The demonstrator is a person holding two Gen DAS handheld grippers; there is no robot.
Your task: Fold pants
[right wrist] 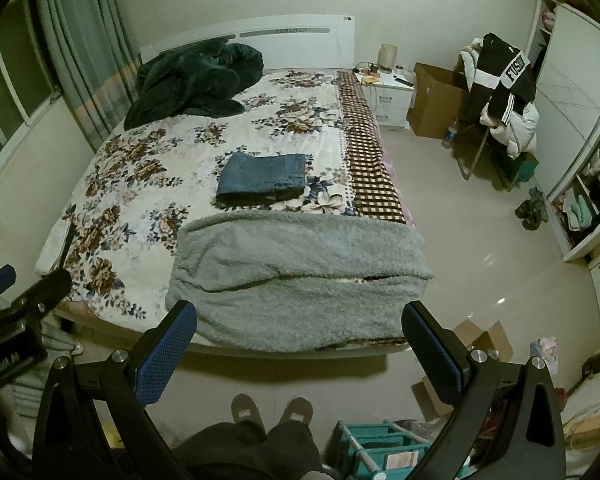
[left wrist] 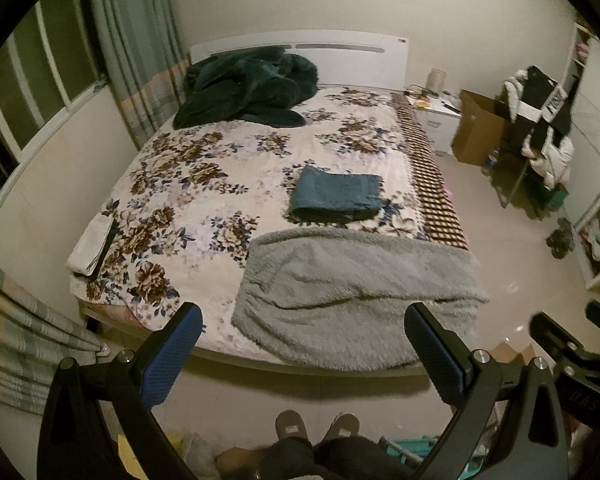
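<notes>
Since the pants (left wrist: 336,194) lie folded on the bed (left wrist: 204,184) beyond the blanket (left wrist: 356,280), folding looks done; left claw (left wrist: 303,344) and right claw (right wrist: 300,340) both gape, empty.

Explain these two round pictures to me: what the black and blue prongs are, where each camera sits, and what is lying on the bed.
The prongs are two hand-held grippers, one in each of a person's hands. Each round picture comes from a fisheye camera on one gripper, looking along its fingers. The left gripper and right gripper are both open and hold nothing. On the floral-covered bed lie folded blue denim pants, a fluffy grey blanket at the foot, and a crumpled dark green blanket by the headboard. The person's slippered feet show below.
</notes>
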